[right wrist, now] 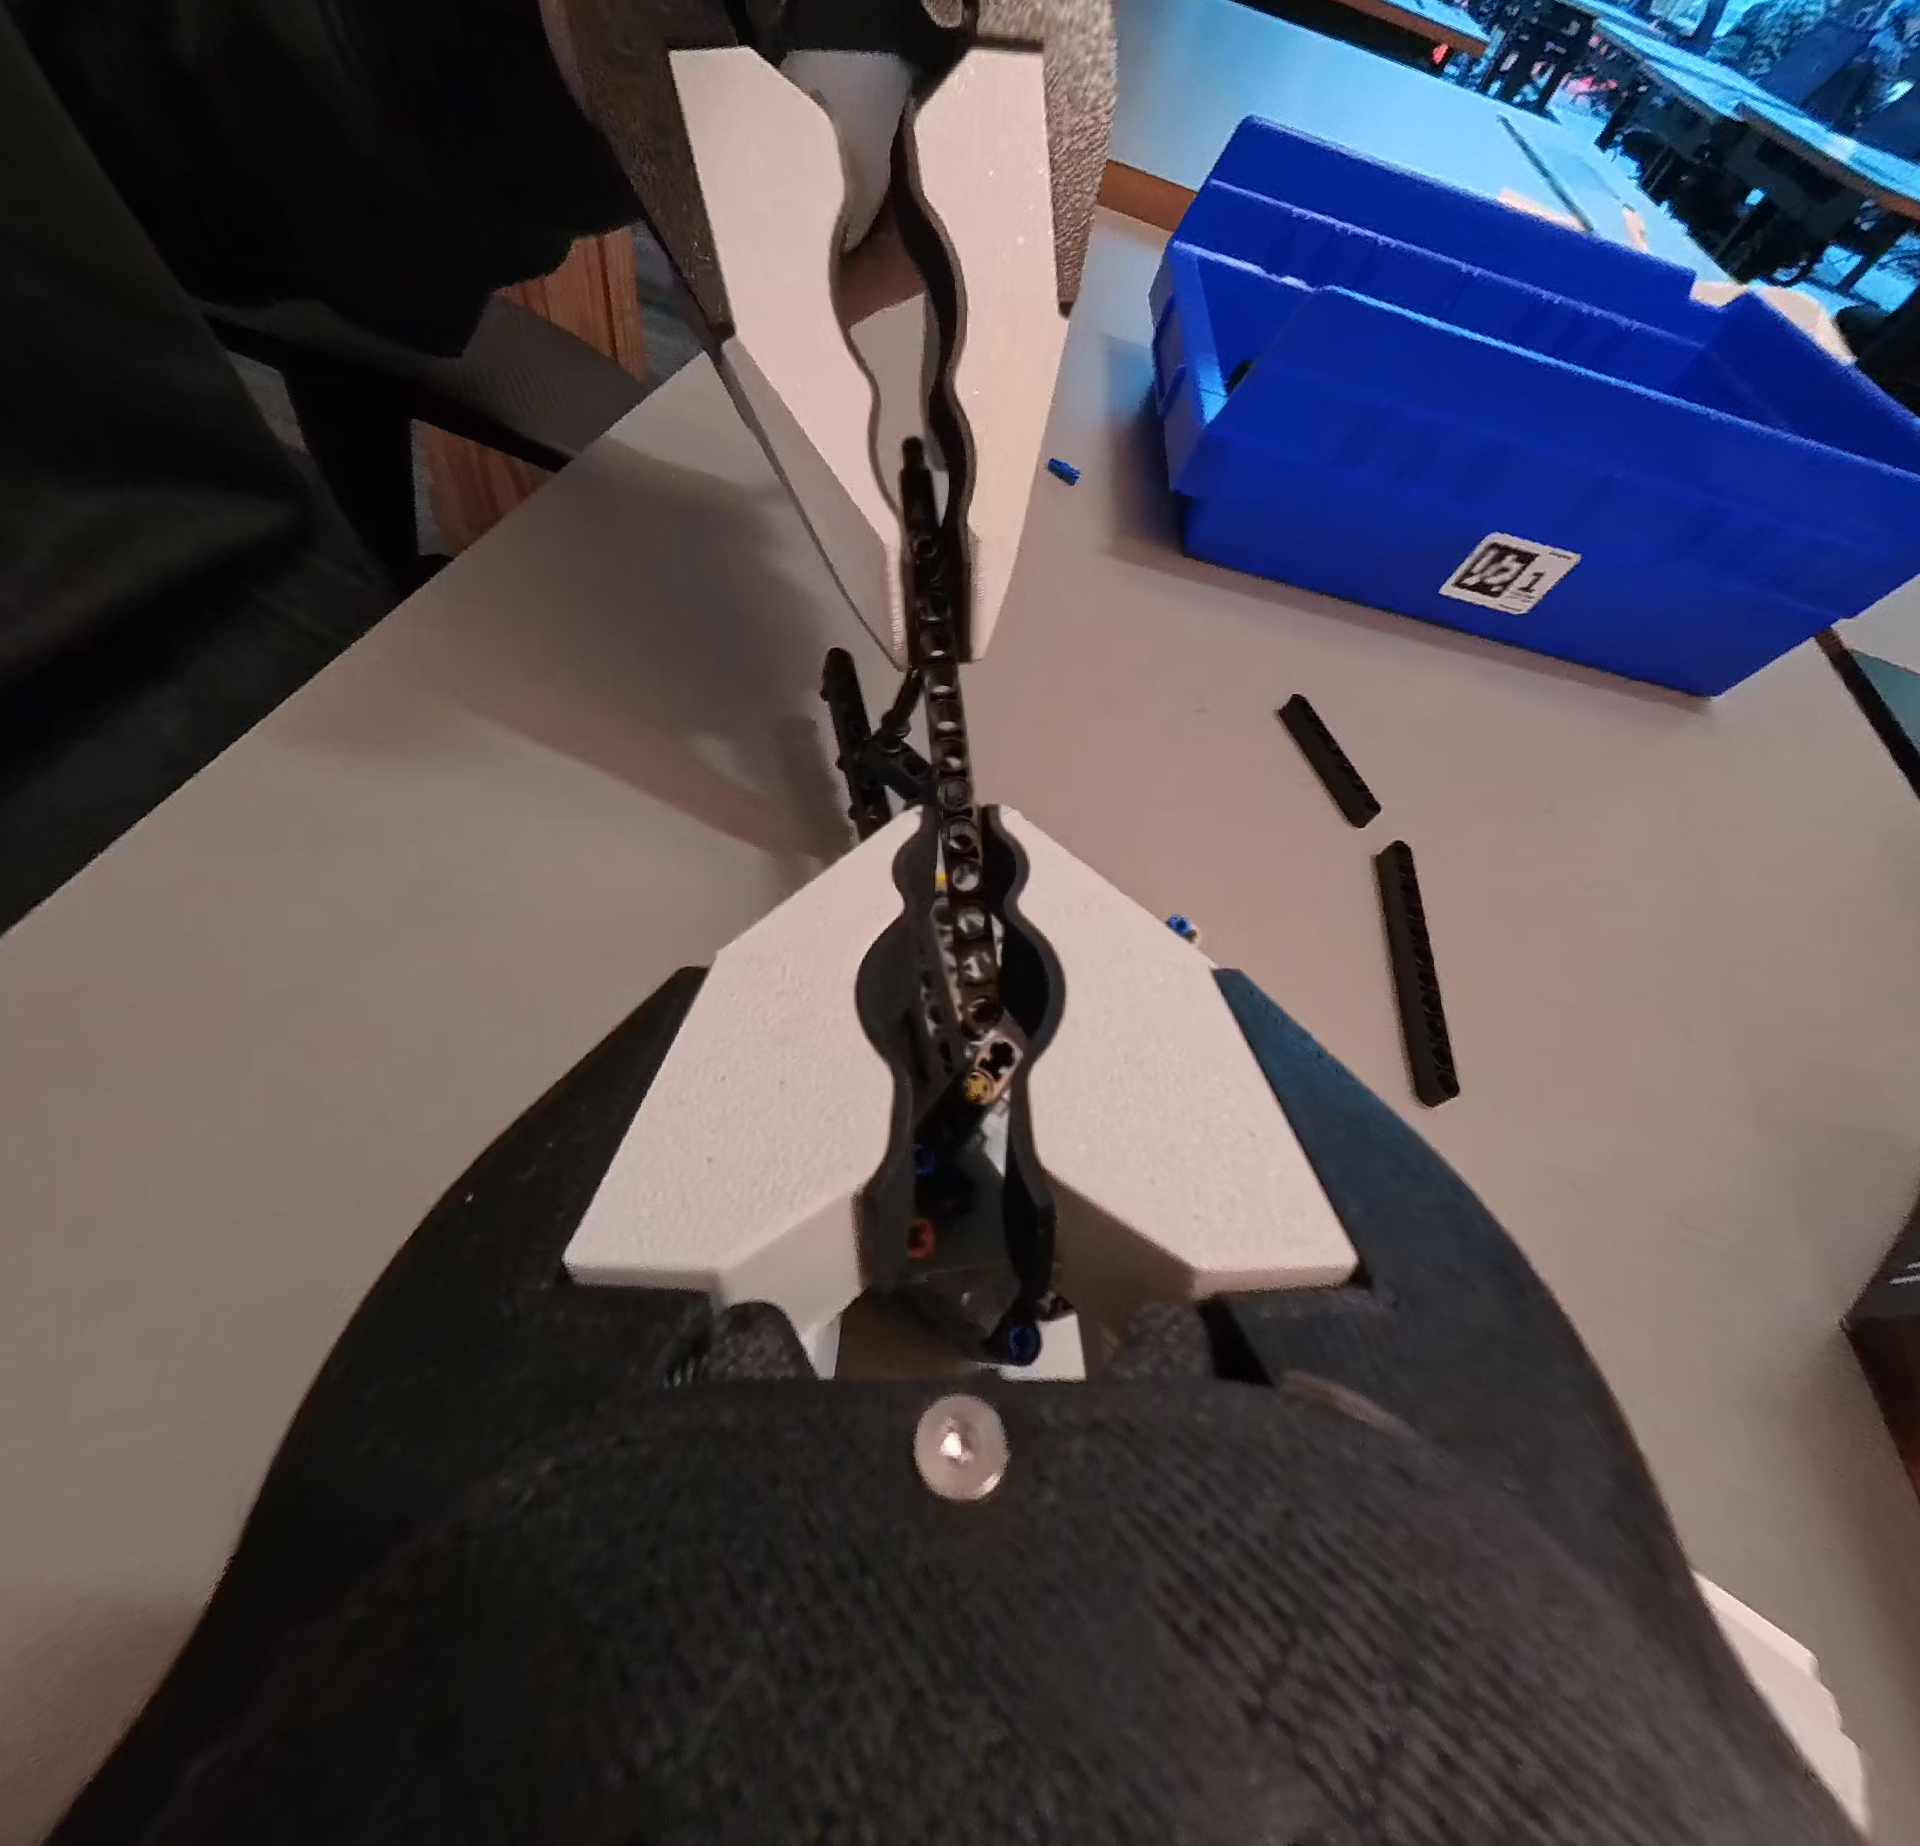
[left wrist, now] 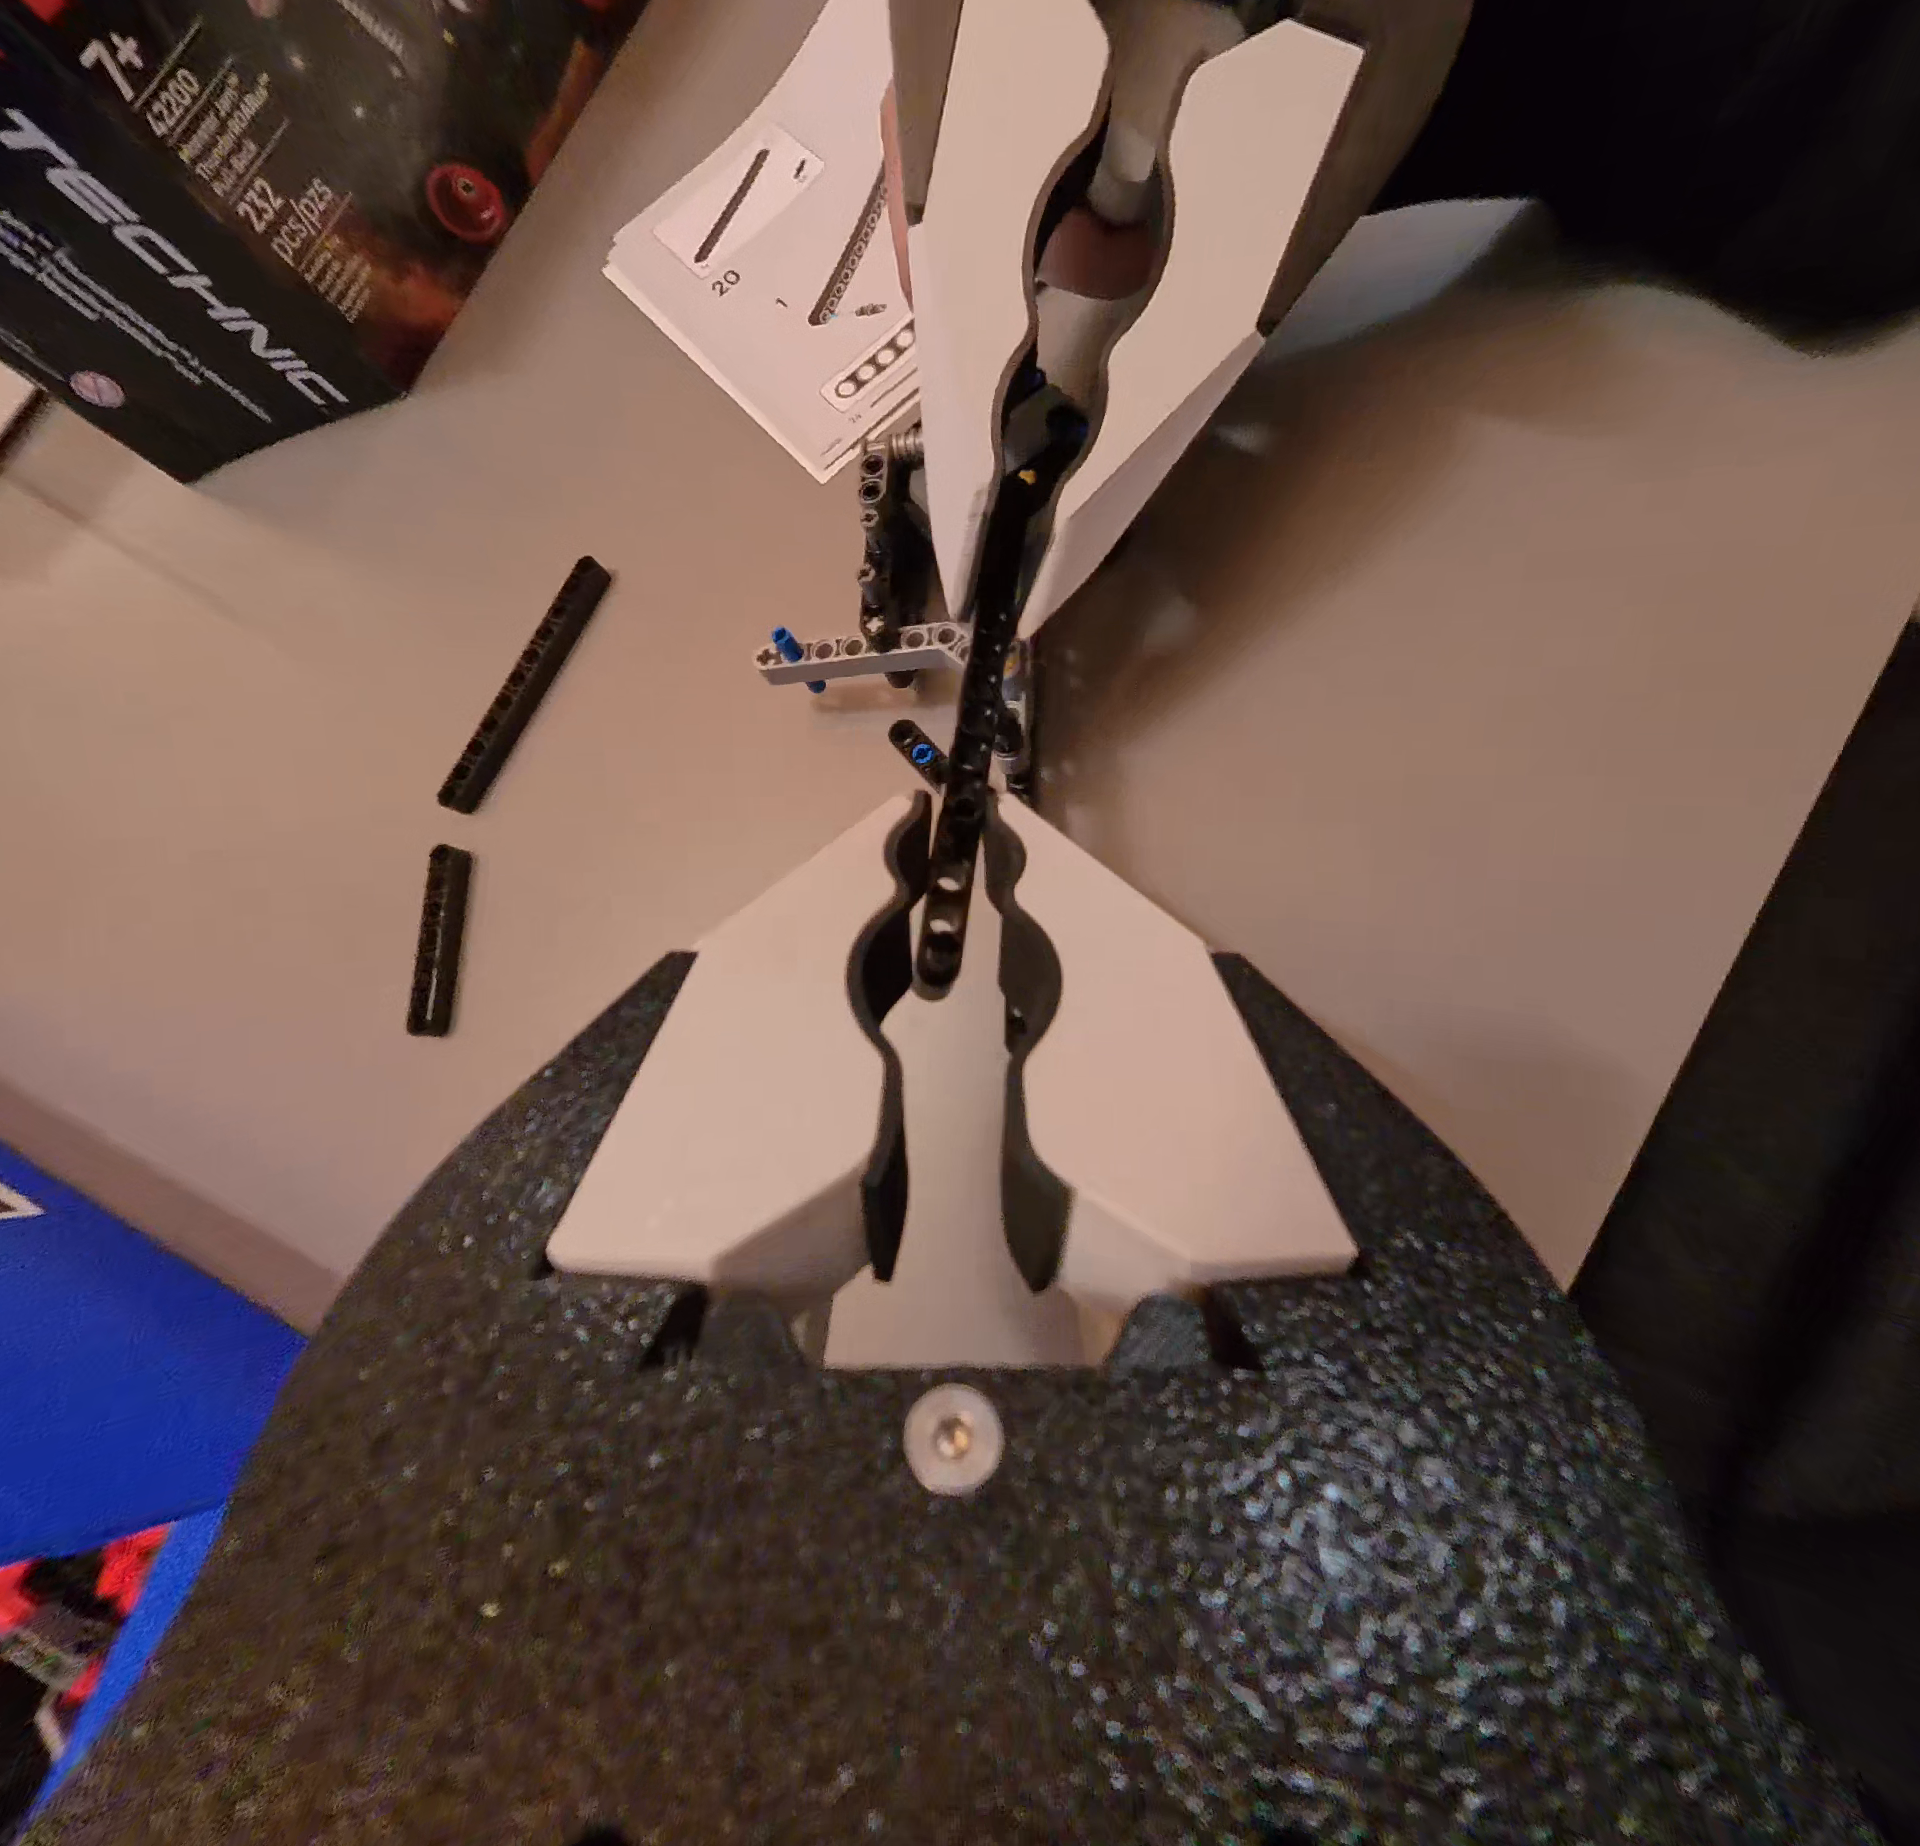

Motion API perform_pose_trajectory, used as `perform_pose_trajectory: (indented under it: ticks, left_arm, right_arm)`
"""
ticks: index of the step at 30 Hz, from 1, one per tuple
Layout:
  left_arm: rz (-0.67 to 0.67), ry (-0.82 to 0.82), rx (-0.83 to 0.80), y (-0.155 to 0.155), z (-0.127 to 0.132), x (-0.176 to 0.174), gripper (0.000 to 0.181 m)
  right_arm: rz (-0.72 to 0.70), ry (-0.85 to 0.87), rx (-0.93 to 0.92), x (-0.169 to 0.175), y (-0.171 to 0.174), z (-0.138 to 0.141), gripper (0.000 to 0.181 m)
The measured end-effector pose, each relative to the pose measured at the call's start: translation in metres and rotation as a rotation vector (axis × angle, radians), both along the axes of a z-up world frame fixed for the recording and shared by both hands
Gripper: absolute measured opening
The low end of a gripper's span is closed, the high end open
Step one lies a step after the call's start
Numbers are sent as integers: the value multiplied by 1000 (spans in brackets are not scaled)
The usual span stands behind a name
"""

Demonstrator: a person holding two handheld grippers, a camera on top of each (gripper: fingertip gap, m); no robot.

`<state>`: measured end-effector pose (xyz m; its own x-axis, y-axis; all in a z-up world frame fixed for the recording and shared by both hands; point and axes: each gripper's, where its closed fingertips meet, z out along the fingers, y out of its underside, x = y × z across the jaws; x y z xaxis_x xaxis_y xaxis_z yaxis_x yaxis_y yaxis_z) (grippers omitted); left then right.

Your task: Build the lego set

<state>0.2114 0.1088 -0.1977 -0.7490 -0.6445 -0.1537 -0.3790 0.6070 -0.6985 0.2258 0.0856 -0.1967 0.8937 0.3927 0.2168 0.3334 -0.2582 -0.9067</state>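
Note:
A long black holed beam [left wrist: 971, 716] spans between both grippers above the table. My left gripper [left wrist: 958, 809] is shut on its near end. The right gripper [left wrist: 1003, 591] faces it from the far side and is shut on the other end. In the right wrist view my right gripper [right wrist: 961, 825] is shut on the beam [right wrist: 951, 747] and on a black assembly [right wrist: 982, 1079] with yellow, blue and red pins between its fingers. The left gripper [right wrist: 930, 633] clamps the far end. A partly built black and grey frame [left wrist: 868, 601] lies on the table below.
Two loose black beams lie on the table, one long [left wrist: 525, 684] [right wrist: 1415, 970] and one short [left wrist: 438, 939] [right wrist: 1328, 757]. An instruction booklet [left wrist: 748, 269] and the set's box [left wrist: 208, 186] lie beyond. A blue bin [right wrist: 1507, 414] stands at right, with a small blue pin [right wrist: 1062, 468] near it. Less than 4 cm separates the two grippers' tips.

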Motion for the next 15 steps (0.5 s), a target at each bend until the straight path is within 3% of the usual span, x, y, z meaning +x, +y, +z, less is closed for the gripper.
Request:
perform_pose_trajectory:
  ticks: [1, 6, 11, 15]
  left_arm:
    - [14, 7, -25, 0, 0, 0, 6]
    - [52, 74, -195, -1, -2, -3, 5]
    - [66, 87, -238, -1, -10, -6, 5]
    - [94, 35, -286, -3, 5, -2, 5]
  right_arm:
    - [-13, -13, 10, 2, 1, 1, 6]
    - [-38, -68, 24, 3, 3, 1, 8]
    - [-30, -102, -19, 1, 5, -8, 7]
    - [-44, -70, 32, 4, 4, 3, 7]
